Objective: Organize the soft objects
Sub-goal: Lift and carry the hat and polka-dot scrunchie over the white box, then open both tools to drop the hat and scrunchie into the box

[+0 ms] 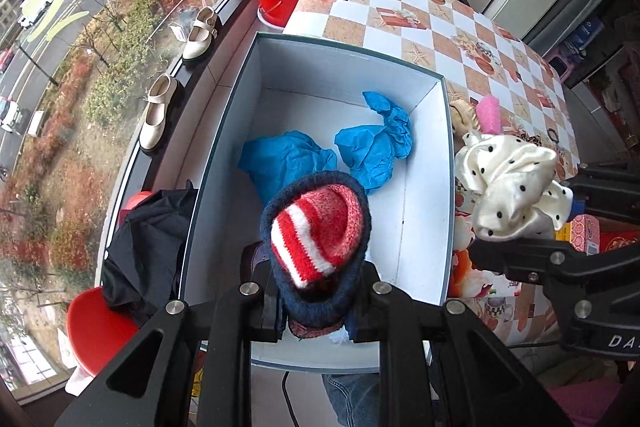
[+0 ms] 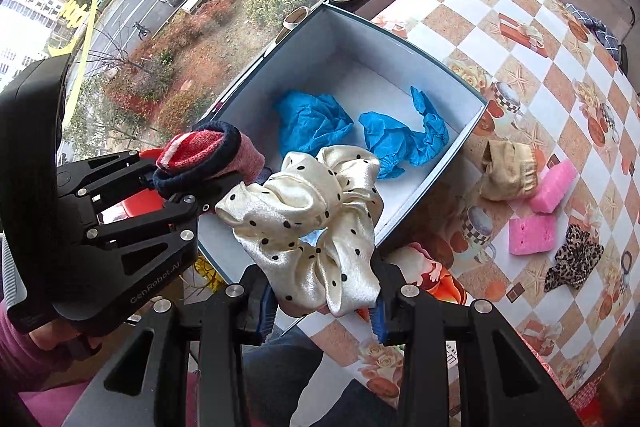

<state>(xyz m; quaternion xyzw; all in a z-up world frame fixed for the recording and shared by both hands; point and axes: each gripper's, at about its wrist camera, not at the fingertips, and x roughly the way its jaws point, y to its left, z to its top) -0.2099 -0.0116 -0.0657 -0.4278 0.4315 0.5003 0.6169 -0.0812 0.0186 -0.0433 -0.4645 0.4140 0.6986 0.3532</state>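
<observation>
We see both pictures in soft, bright daylight that comes in through the big window (image 1: 100, 47) on the left side. The white inside of the box (image 1: 424, 163) is evenly lit, with only weak shadows along its walls. The satin scrunchie (image 2: 316, 223) shows a mild shine. The fisheye lens bends straight lines strongly near the edges, and the corners are dark. The middle is sharp; far buildings look pale and overexposed.
</observation>
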